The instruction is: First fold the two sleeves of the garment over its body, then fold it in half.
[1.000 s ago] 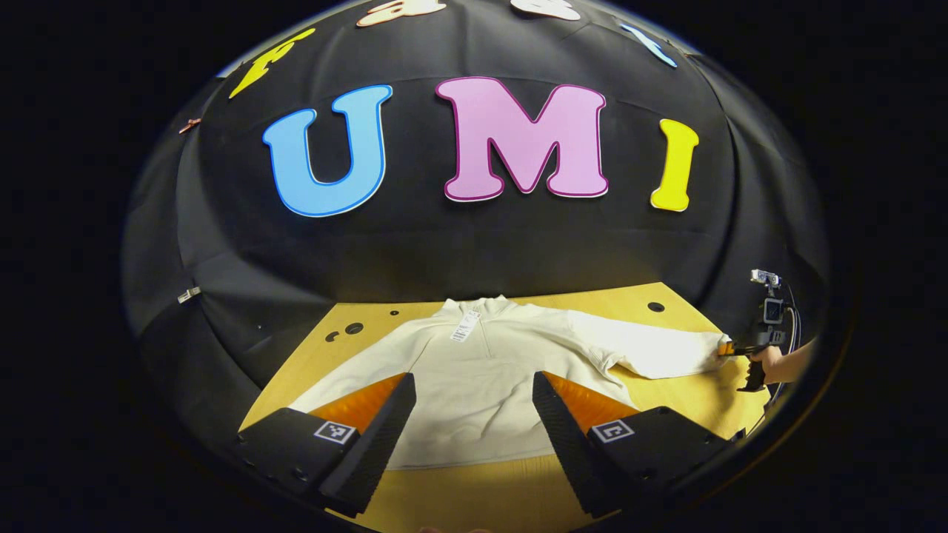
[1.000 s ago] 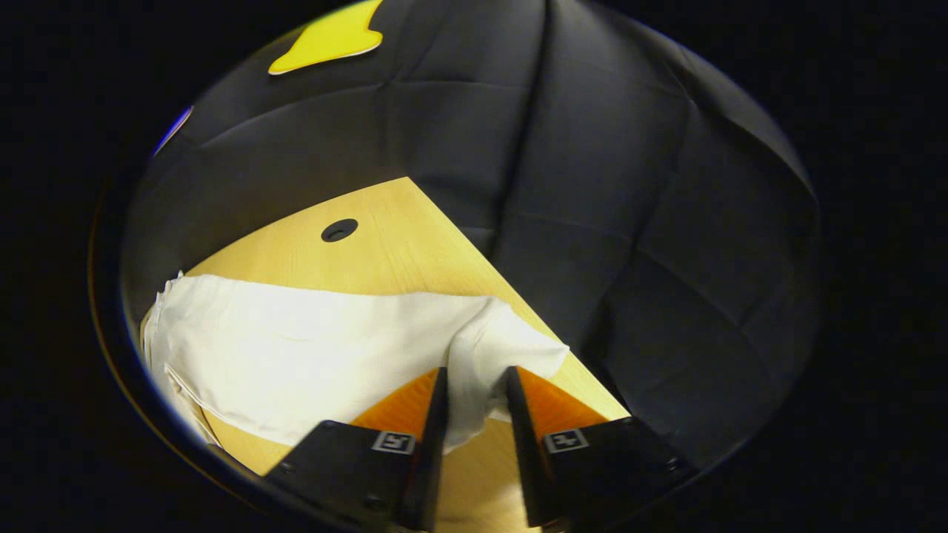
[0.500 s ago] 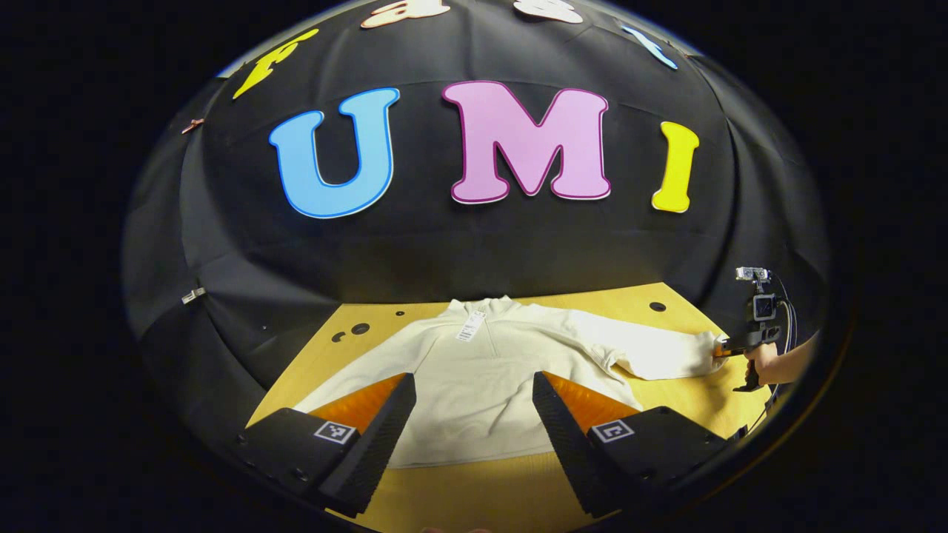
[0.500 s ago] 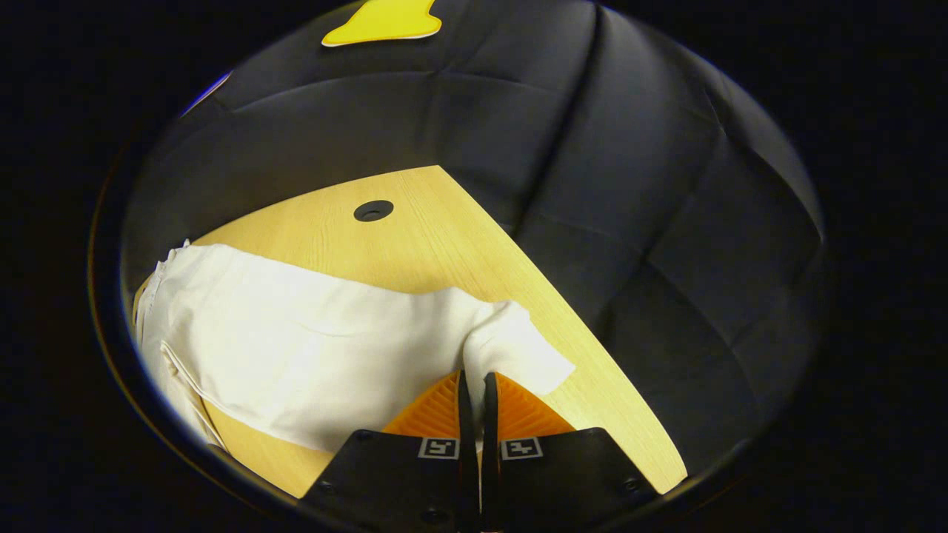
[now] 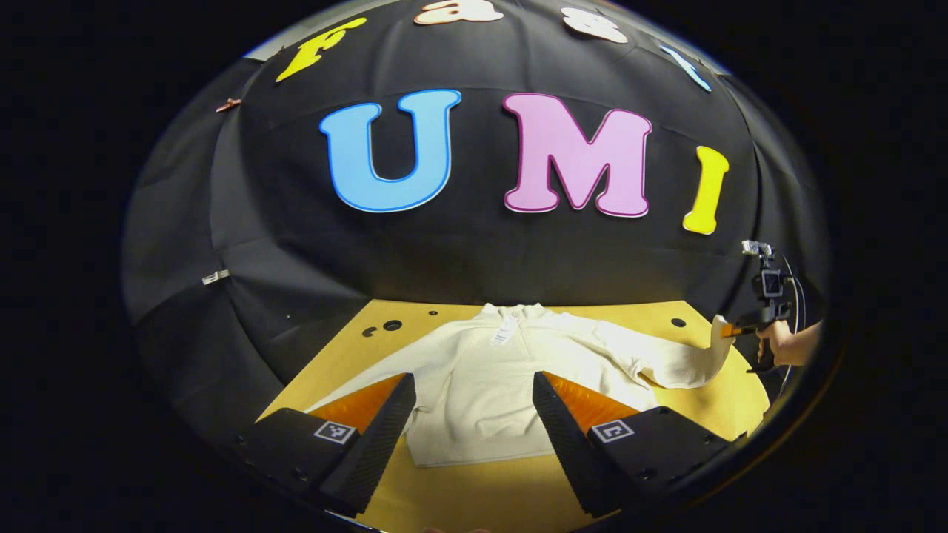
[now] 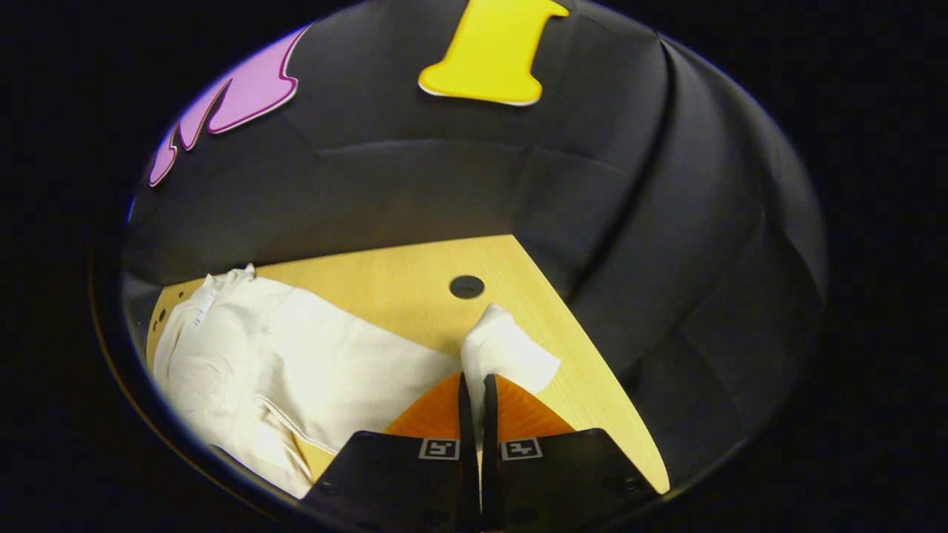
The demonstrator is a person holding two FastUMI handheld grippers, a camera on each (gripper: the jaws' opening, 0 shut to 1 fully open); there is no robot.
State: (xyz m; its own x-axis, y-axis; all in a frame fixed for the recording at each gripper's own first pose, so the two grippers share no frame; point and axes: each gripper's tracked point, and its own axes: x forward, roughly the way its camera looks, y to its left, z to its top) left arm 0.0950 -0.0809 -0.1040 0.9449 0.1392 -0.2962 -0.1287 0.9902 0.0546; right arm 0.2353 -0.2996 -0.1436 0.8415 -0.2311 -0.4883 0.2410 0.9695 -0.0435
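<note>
A cream long-sleeved garment [image 5: 489, 377] lies flat on the yellow wooden table [image 5: 481, 496], collar toward the back wall. My left gripper [image 5: 474, 389] hangs open above the garment's lower body, nothing between its fingers. At the far right of the left gripper view, my right gripper [image 5: 729, 331], held by a hand [image 5: 785, 346], has the end of the right sleeve [image 5: 681, 363] raised off the table. In the right gripper view, my right gripper [image 6: 475, 385] is shut on the sleeve cuff [image 6: 503, 355], and the sleeve [image 6: 333, 370] trails left to the body.
Round holes pierce the tabletop: one near the right back corner [image 6: 466, 286] and several at the back left [image 5: 385, 326]. The table's right edge [image 6: 585, 348] runs close beside the held cuff. Black cloth walls close the booth behind and at the sides.
My right gripper closed on the sleeve cuff, then lifted it off the table and turned leftward. The left gripper's view shifted left and back a little; it stays open.
</note>
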